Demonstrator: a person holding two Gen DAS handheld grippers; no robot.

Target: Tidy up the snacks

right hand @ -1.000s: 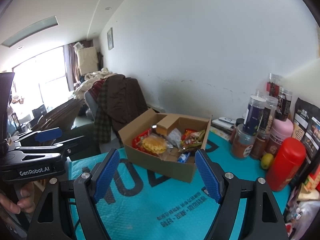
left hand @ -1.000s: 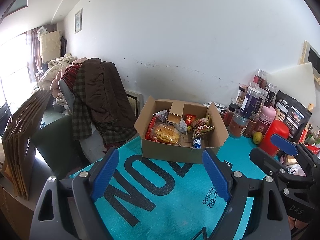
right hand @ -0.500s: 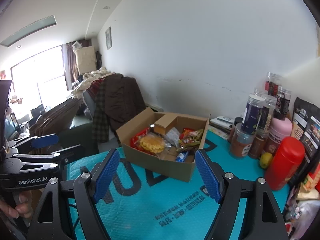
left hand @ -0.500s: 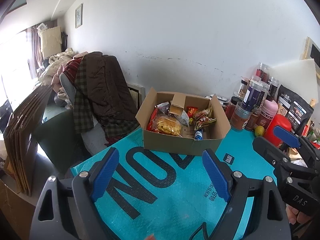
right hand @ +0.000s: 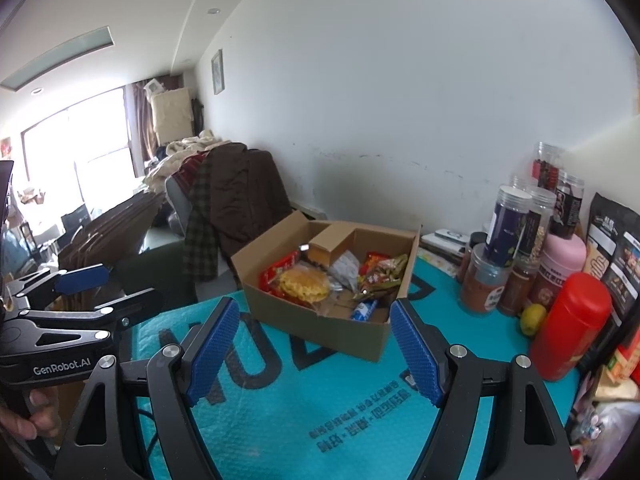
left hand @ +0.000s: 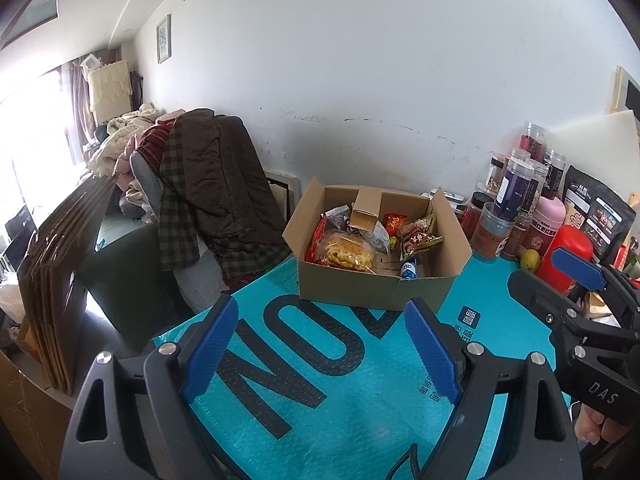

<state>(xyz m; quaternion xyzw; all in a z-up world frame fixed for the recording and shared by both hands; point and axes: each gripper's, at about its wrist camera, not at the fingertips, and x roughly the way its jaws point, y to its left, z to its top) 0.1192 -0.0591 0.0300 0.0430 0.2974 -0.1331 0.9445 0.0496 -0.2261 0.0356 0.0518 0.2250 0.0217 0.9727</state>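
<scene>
The snacks (left hand: 374,240) were seen gathered inside an open cardboard box (left hand: 372,294), which stood on a teal mat (left hand: 328,360) near the wall. Among them, a clear bag of yellow puffs (right hand: 304,286), red and green packets (right hand: 382,270) and a small blue-labelled packet (right hand: 363,310) could be made out, with a smaller carton (left hand: 365,210) lodged at the back. No snack was seen loose on the mat. Such a scene could be taken either for a box filled and finished, or for one waiting to be sorted; this could not be settled. Jars (right hand: 506,228) and a red bottle (right hand: 568,326) were ranged to the right. Both the left gripper (left hand: 320,344) and the right gripper (right hand: 316,346) were held wide apart, empty, short of the box.
</scene>
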